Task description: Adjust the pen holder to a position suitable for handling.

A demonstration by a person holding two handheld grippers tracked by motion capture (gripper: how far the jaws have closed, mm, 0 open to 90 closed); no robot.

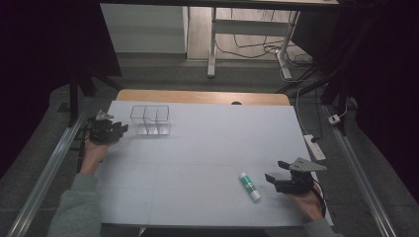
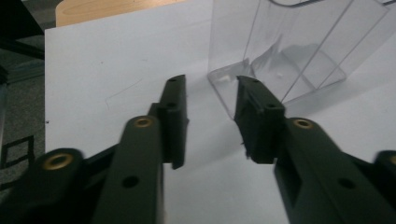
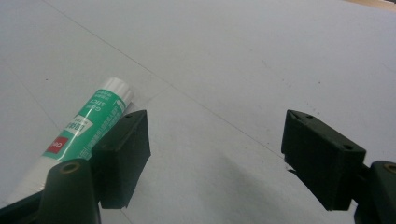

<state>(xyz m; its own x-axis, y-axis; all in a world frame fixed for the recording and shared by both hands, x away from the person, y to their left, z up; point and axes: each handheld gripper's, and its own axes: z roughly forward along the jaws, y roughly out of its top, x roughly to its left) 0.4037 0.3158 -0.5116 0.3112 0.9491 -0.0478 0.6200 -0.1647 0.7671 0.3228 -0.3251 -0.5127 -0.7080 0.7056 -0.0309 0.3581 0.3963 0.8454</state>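
My high view looks down over the white table (image 1: 197, 163); my two gripper views skim that same surface closely.

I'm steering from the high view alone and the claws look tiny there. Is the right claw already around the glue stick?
Observer: No. In the right gripper view the glue stick lies outside the open jaws, beside one of them, with bare table between them.
Operator: Which way does the stick point?
Observer: Its white ribbed end points away from the right claw; the green label faces up.
Operator: And the left claw, is it touching the clear organizer?
Observer: The left claw is open, aimed at the near corner of the clear organizer. Whether a jaw touches that corner I cannot tell.
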